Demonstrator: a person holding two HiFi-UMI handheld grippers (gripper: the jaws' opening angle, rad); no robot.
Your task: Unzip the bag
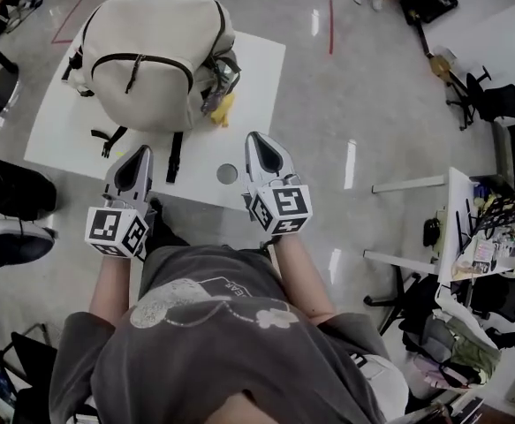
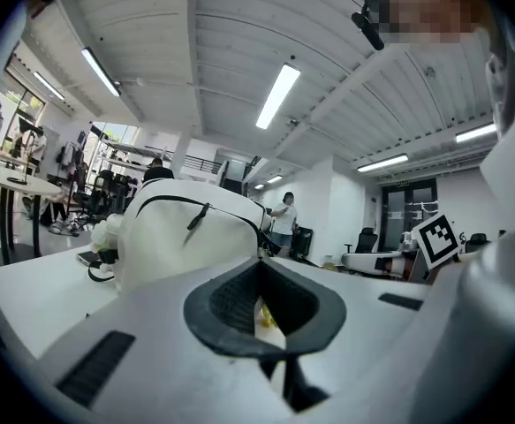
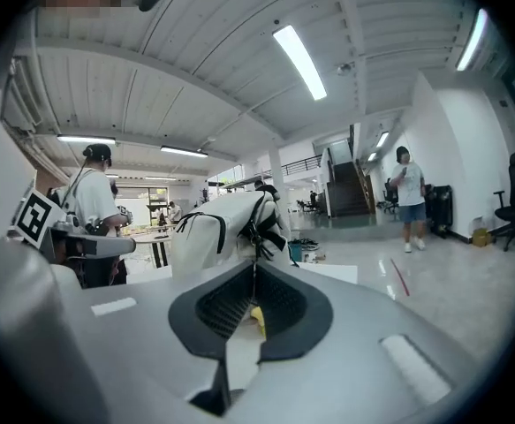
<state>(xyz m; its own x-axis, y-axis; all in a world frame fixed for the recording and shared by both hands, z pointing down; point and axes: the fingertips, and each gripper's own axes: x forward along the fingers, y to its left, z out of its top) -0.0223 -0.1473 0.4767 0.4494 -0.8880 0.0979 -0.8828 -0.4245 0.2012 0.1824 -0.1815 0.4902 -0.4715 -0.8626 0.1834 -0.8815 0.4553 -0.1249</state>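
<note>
White table [image 1: 257,69] on a glossy grey floor carries the one bag [image 1: 155,56], a cream backpack standing on the far left part of the top. One arched black zip [image 1: 142,60] crosses its front and looks closed along its whole length (a single pull hangs from it left of centre). Two black straps [image 1: 176,155] trail from the bag's near edge across the table. One small yellow thing [image 1: 223,109] lies touching the bag's right side, and one grey round spot [image 1: 227,174] sits on the table nearer the person.

Both grippers hover over the table's near edge, well apart from the bag. The left gripper [image 1: 139,157] has its jaws pressed together with nothing between them, and its own view looks past the tips [image 2: 259,268] at the bag [image 2: 177,246]. The right gripper [image 1: 261,153], just right of the round spot, likewise has its jaws closed and empty [image 3: 254,272], with the bag [image 3: 217,232] ahead.
</note>
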